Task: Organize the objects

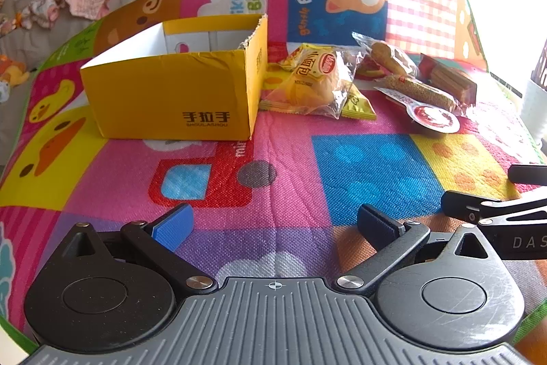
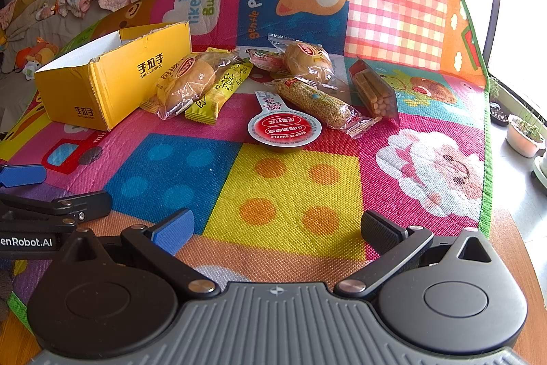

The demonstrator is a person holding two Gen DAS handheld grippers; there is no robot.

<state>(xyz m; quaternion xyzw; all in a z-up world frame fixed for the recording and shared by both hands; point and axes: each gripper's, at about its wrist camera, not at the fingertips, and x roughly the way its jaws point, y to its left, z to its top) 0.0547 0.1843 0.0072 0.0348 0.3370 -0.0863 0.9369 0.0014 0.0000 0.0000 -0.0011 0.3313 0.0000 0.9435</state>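
On the colourful cartoon play mat (image 2: 294,187) stands an open yellow cardboard box with black Chinese letters (image 1: 171,98), and I use this box as the landmark. In the left wrist view the box looks empty inside, with white inner walls.

Just beside the right wall of the box lies a round bun in clear plastic wrapper with red logo (image 1: 312,81); in the right wrist view this bun (image 2: 186,84) seems to touch the box corner. Partly under the bun, a little further from the box, lies a flat yellow-green snack packet (image 2: 218,93). Further from the box, on the same side, there is a second wrapped bun (image 2: 307,59), and in front of it a long grain-covered bar in transparent wrapper (image 2: 321,103). Near this bar, toward the cameras, sits a small round sauce cup with red and white foil lid (image 2: 283,127). The thing most far from the box is a clear pack of brown biscuit sticks (image 2: 374,89), which stands tilted just beside the end of the bar.

The left gripper (image 1: 273,224) hovers above the mat in front of the box, its blue-padded fingers wide apart and holding nothing. The right gripper (image 2: 278,228) is also spread wide with nothing between the fingers, low over the mat, well apart from the sauce cup.
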